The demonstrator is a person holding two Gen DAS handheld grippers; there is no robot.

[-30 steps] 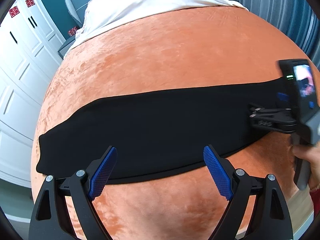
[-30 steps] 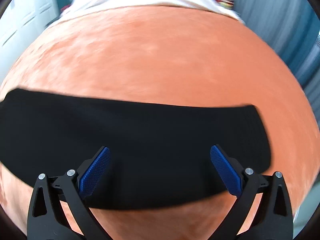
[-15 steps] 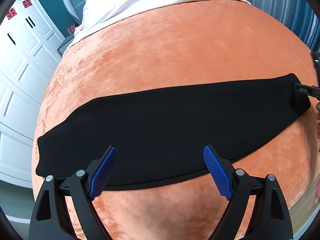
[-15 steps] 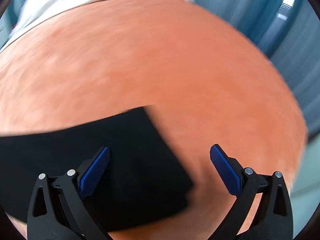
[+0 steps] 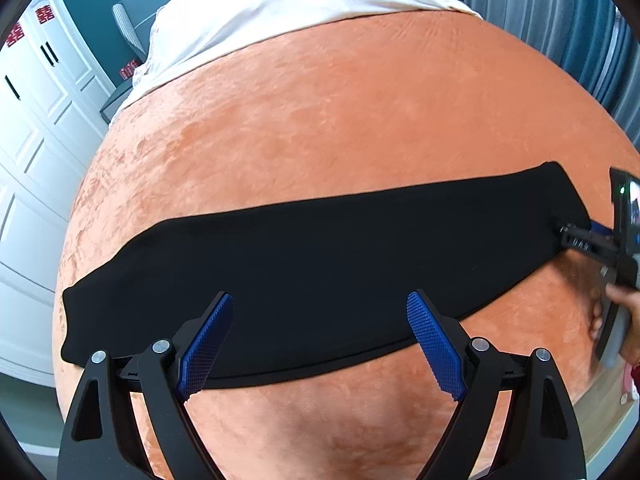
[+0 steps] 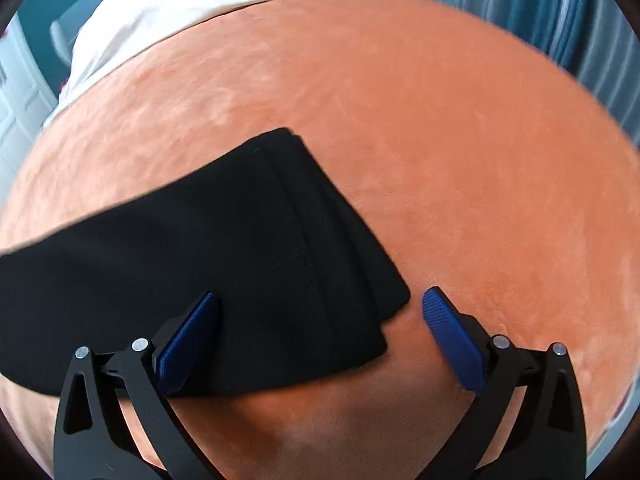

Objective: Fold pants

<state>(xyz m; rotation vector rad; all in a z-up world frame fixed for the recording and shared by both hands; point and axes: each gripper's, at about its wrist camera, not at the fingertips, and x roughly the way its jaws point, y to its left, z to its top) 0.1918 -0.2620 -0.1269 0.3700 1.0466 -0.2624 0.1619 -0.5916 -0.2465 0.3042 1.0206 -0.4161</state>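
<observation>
Two grippers hang over the bed with their jaws spread wide and nothing between the pads. The right gripper (image 6: 320,336) straddles the near corner of the layered end of the black pants (image 6: 224,248), apparently lining up to pinch that end for a fold. The left gripper (image 5: 320,348) hovers over the near edge of the pants (image 5: 320,272) around mid-length, probably ready to pin or lift there. The pants lie in a long, flat strip across the orange velvet bedspread (image 5: 360,120), beyond which a white sheet (image 5: 280,4) shows.
</observation>
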